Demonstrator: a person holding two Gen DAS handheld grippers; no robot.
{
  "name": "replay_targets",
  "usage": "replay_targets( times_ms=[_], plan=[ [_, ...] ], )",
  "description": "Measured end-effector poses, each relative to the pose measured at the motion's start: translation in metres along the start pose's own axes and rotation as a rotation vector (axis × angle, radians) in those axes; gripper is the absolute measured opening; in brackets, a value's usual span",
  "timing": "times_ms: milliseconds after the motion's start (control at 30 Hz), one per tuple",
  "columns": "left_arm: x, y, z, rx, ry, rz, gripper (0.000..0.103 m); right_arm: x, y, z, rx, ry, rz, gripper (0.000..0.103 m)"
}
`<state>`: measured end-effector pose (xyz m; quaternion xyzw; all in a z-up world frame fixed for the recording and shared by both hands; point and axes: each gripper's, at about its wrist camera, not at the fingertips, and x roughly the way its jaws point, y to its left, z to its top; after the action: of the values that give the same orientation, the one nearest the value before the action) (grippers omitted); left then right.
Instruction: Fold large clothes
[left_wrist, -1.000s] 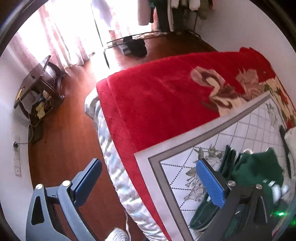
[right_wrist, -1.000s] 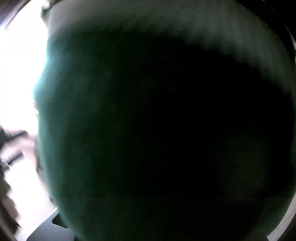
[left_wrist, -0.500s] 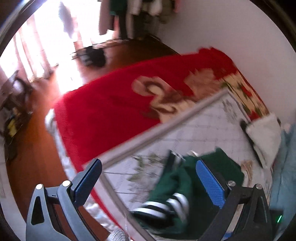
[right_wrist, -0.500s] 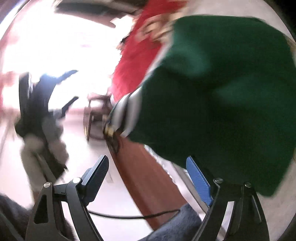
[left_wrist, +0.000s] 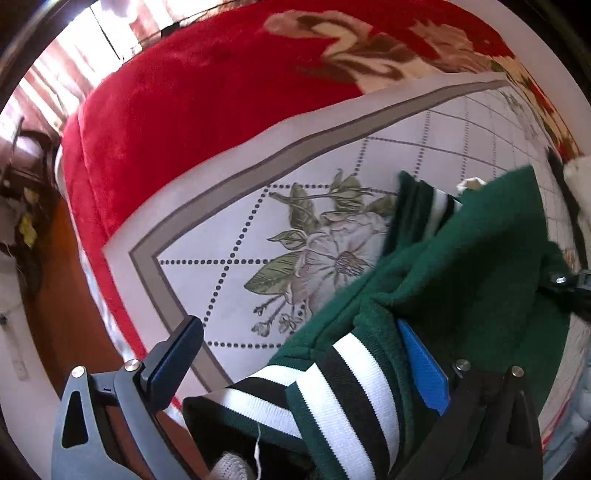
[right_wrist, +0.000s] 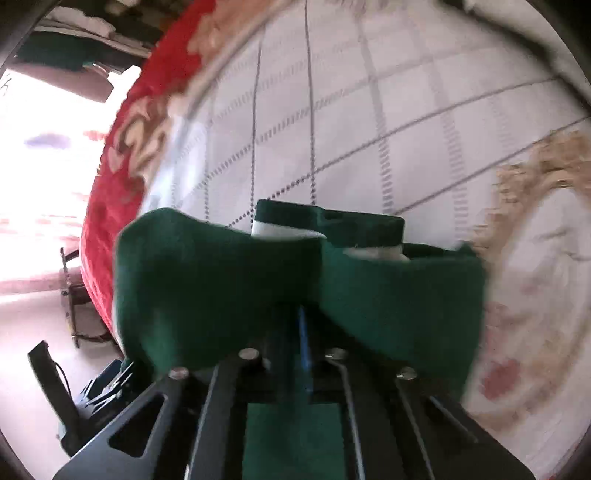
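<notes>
A red blanket (left_wrist: 192, 122) was seen covering the left part of the bed, with wooden floor (left_wrist: 62, 295) beside it. Over the blanket a white floral sheet (left_wrist: 258, 240) was spread. The left gripper (left_wrist: 295, 365) was pointed down at the sheet's corner, its jaws wide apart. A striped cuff (left_wrist: 343, 391) of the green garment (left_wrist: 472, 266) was seen between them, though no pad could be seen pressing on it. The garment lay bunched on the sheet toward the right. In the right wrist view, which was blurred, the right gripper (right_wrist: 295, 321) had just closed, and its jaws were clamped on a fold of the garment (right_wrist: 207, 280), which was draped to both sides above the sheet (right_wrist: 369, 122).
</notes>
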<state>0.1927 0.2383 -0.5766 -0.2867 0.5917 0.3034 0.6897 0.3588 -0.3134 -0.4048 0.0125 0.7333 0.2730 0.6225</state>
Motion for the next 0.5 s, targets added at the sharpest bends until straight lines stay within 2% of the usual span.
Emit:
replay_targets(
  times_ms=[67,133,167,200,267,333,433,500],
  plan=[
    [0.003,0.006,0.004,-0.011,0.021,-0.027,0.103,0.014,-0.008,0.012,0.073,0.038,0.061,0.0],
    [-0.008,0.011,0.006,-0.01,0.023,-0.056,0.103,0.001,-0.011,0.015,0.087,0.062,0.102,0.003],
    [-0.013,0.014,0.005,-0.003,0.014,-0.059,0.103,-0.014,-0.014,0.011,0.083,0.043,0.143,0.015],
    [-0.019,0.016,0.004,0.008,0.002,-0.052,0.103,-0.036,-0.016,-0.001,0.074,0.006,0.18,0.042],
    [-0.025,0.022,-0.001,0.054,-0.023,0.009,0.103,-0.069,-0.028,-0.019,0.06,-0.065,0.213,0.078],
    [-0.019,0.028,-0.007,0.062,-0.028,0.01,0.103,-0.084,-0.043,-0.039,0.073,-0.104,0.183,0.078],
    [-0.001,0.038,-0.007,-0.005,-0.003,-0.053,0.103,-0.072,-0.062,-0.07,0.099,-0.055,0.139,0.078],
    [-0.003,0.038,-0.005,-0.025,0.005,-0.062,0.103,-0.052,-0.071,-0.083,0.094,-0.011,0.102,0.078]
  ],
)
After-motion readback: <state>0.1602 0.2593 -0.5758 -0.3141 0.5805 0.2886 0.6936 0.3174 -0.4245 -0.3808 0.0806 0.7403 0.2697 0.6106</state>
